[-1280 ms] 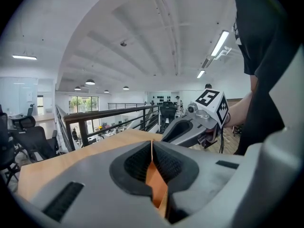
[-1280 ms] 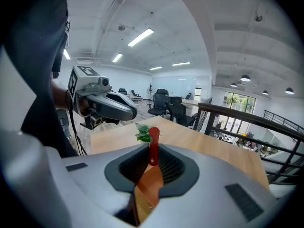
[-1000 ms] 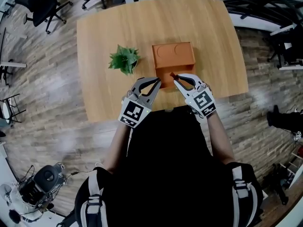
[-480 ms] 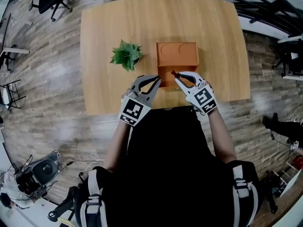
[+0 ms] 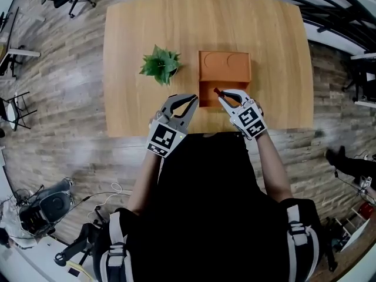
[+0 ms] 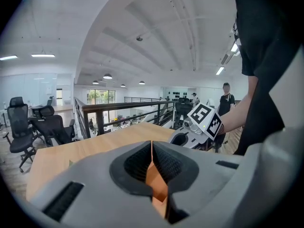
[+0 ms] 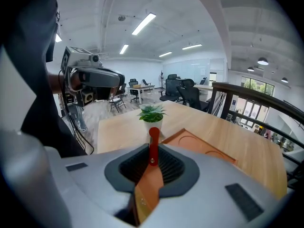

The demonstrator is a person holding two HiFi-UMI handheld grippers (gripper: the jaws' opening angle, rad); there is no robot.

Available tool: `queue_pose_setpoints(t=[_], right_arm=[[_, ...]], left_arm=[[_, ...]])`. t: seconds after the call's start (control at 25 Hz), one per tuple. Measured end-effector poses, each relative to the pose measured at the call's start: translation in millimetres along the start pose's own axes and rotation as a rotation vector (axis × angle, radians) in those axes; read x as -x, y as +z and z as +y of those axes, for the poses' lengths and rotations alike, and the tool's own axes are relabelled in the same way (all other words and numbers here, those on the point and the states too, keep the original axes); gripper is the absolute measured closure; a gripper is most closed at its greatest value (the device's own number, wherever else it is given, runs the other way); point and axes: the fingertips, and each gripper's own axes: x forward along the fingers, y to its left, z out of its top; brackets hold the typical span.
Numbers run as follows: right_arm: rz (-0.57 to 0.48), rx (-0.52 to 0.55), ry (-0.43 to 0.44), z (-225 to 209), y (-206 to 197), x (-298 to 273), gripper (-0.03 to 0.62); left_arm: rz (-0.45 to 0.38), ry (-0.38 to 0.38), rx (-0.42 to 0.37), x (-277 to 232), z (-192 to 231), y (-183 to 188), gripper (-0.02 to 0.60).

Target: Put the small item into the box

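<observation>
Right gripper pinches a slender, glossy red stick over the open orange box; left gripper clamps the box's thin wall.

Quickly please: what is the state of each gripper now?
Left gripper: closed, apparently pinching the edge of the orange box.
Right gripper: closed on the small red item.

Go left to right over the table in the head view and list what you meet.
Potted plant → left tongs → right tongs, gripping a small red item. The orange box overlaps both tongs, so it is left out.
</observation>
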Motion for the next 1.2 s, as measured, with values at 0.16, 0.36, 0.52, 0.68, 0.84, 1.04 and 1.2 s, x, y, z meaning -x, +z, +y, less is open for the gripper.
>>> queue_pose_setpoints(t=[0.16,0.36,0.52,0.68,0.84,1.04,1.2], right_arm=[[0.026,-0.006,0.005,0.1,-10.8,-10.5,0.525],[0.055,-0.022,0.010,-8.8,-35.0,-30.0,0.525],[0.090,-0.057,0.023,-9.9,-54.5,-43.3,0.525],[0.136,-0.059,0.032,-11.3,-71.3,-55.6,0.525],[0.177,-0.051,0.042,-14.8,-83.8,-68.1,0.525],[0.280,-0.026,0.055,-17.6,-107.3,-80.4,0.525],[0.325,0.037,0.080,-15.9,-117.8,-88.6,0.525]], left_arm=[[0.010,0.014,0.003,3.7,-0.6,-4.7,0.554],[0.023,0.023,0.005,6.4,-0.3,-8.0,0.555],[0.037,0.031,0.010,9.7,0.0,-12.5,0.554],[0.049,0.044,0.016,13.4,1.9,-15.9,0.554],[0.056,0.057,0.026,16.5,3.0,-18.5,0.554],[0.063,0.065,0.032,17.2,3.4,-21.0,0.554],[0.064,0.065,0.028,16.1,2.6,-20.2,0.554]])
